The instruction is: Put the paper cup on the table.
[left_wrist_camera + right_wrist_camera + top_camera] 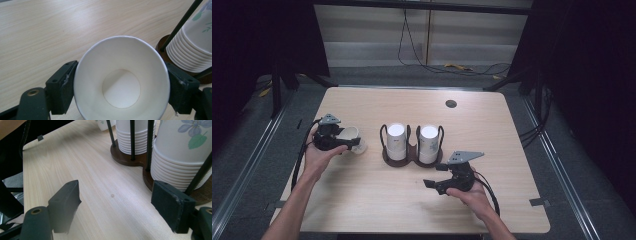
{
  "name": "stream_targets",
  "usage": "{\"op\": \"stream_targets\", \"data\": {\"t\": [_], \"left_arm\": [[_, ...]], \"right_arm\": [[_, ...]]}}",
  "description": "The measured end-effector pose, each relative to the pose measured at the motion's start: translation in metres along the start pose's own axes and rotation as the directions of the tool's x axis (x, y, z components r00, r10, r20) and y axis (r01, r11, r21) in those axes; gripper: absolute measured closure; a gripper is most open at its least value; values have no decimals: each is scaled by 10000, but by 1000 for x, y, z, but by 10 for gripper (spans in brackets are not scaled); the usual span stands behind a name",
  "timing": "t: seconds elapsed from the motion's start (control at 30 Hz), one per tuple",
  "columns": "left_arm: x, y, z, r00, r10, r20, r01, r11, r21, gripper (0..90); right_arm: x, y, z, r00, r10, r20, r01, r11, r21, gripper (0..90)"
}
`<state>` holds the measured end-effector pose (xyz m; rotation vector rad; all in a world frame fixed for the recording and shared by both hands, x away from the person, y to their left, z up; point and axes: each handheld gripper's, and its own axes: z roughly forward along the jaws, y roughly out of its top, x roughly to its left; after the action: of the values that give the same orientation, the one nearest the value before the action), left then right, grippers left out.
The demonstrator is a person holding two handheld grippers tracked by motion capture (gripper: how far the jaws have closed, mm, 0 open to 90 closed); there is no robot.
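L gripper (pixel 343 144) has a single white paper cup (pixel 121 80) clamped between its jaws, one pad on each side of the wall near the rim, mouth facing the gripper's camera, so the cup lies roughly on its side at the left of the table (pixel 492 210), just left of the cup holder (pixel 409 159). The holder is a dark wooden double base w/ black wire posts, carrying two stacks of upside-down cups: left stack (pixel 395 141) and right stack (pixel 428 144). R gripper (pixel 437 183) sits low in front of the holder, jaws apart w/ nothing between them, pointed toward the stacks.

Step in hand looks like handling the one separated cup, prob. placing it or setting it on a stack.

How to do it well:
- Keep the squeeze light; thin paper wall already looks a bit ovalised, more pressure will crease the rim.
- Turn the wrist slowly to whichever way up it needs before moving across, not mid-travel.
- Approach the holder from above, clear of the wire posts; they stand close to the stacks.
- Use the R gripper to steady the base or a stack if the cup has to seat on top.
- Release only once the cup rests on sth.
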<state>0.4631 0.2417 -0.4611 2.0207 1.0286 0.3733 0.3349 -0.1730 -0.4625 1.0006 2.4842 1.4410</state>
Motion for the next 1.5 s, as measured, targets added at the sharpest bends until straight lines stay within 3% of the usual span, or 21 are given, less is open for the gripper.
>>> {"op": "stream_targets", "data": {"t": [0.1, 0.37, 0.43, 0.5, 0.67, 1.1, 1.2, 1.3, 1.4, 1.5], "left_arm": [[-4, 0, 2, 9993, 364, -7, -364, 9993, 22, 204], [-9, 1, 7, 9991, 367, 212, -368, 9993, 77, 165], [-13, 2, 4, 9979, 649, -20, -649, 9978, 151, 180], [-13, 2, 5, 9988, 439, 203, -441, 9990, 89, 167], [-8, 0, 9, 9997, 105, 241, -113, 9994, 321, 158], [-5, -15, 9, 9995, 294, -76, -286, 9954, 911, 158], [-5, -19, 7, 9993, 360, 119, -369, 9957, 847, 158], [-5, -25, 6, 9996, -103, 244, 75, 9936, 1131, 159], [-3, -29, 3, 10000, -74, -3, 74, 9918, 1274, 160], [-3, -31, -3, 9997, -167, 150, 149, 9930, 1172, 161]], "right_arm": [[0, 0, 0, 10000, 30, -20, -30, 10000, 4, 231], [-1, 0, -1, 10000, 81, -27, -81, 10000, -48, 229], [-1, 0, -2, 10000, 89, -23, -89, 10000, -42, 228], [-2, 0, -3, 9999, 118, -17, -118, 9999, -47, 228], [-1, 0, -4, 10000, 70, -3, -70, 9999, -111, 227], [-3, 0, -3, 9999, 165, 45, -165, 9998, -76, 227], [-2, 0, -2, 9999, 145, 28, -145, 9999, -54, 227], [-2, 1, -3, 9999, 100, 42, -100, 9999, -42, 227], [-3, 2, -7, 9998, 133, 121, -130, 9997, -206, 227], [-4, 2, -10, 9996, 156, 236, -149, 9995, -292, 227]]}}
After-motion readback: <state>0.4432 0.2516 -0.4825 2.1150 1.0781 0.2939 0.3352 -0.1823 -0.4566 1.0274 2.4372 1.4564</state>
